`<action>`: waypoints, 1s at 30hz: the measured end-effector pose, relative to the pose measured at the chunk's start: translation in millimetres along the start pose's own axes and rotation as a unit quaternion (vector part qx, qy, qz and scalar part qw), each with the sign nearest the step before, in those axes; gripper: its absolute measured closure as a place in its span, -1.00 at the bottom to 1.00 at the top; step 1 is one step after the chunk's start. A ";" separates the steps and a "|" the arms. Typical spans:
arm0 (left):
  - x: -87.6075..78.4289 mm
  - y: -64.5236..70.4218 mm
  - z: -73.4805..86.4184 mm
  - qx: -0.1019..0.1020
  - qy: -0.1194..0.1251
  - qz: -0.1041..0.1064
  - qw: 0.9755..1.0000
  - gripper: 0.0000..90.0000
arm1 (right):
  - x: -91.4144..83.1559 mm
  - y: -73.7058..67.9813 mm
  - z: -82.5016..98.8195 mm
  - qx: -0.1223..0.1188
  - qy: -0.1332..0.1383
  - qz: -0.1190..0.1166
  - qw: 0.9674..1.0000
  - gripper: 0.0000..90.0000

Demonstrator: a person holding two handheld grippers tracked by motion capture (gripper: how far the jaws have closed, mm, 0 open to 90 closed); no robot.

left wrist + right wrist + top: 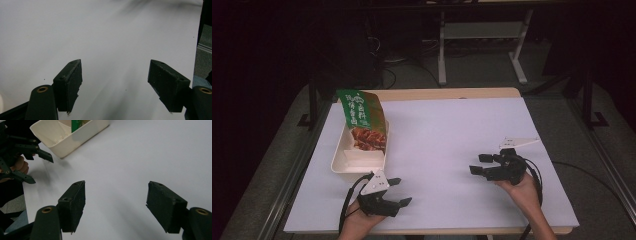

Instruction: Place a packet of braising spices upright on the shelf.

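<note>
A green snack bag with a food picture leans in a cream tray at the table's left. My left gripper is held low near the front edge, just in front of the tray, open, nothing between its jaws. In its own view the left gripper spans bare white table. My right gripper hovers at the right of the table, open and pointing left. Seen from the right gripper itself, the jaws are wide apart; the tray and the left gripper lie farther off.
A white sheet covers the wooden table. Desk legs and cables stand on the dark floor behind. Metal rails run along both sides of the table.
</note>
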State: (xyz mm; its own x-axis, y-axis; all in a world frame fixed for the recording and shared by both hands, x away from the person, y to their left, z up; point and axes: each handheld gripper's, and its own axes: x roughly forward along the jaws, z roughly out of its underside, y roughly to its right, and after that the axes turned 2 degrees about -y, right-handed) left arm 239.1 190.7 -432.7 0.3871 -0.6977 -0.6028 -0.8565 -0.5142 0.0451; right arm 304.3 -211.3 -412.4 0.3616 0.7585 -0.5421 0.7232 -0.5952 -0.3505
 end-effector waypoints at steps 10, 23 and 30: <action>0.0 -0.6 0.2 -0.001 0.002 -0.001 1.000 -0.40 | -0.1 -0.7 15.0 0.007 -0.004 -0.004 1.000 -0.34; 0.6 -0.8 0.4 -0.001 -0.001 0.001 1.000 -0.40 | -2.3 -6.4 31.3 0.010 -0.008 -0.008 1.000 -0.35; 1.0 0.6 0.8 0.001 -0.003 0.004 1.000 -0.40 | -3.1 -10.1 44.7 0.015 0.000 -0.002 1.000 -0.36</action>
State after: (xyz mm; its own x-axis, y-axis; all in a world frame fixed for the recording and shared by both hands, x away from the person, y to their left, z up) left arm 238.7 190.1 -434.0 0.3780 -0.6994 -0.6066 -0.8601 -0.5077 0.0495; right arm 269.6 -219.6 -441.3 0.3595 0.7607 -0.5405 0.7058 -0.6005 -0.3758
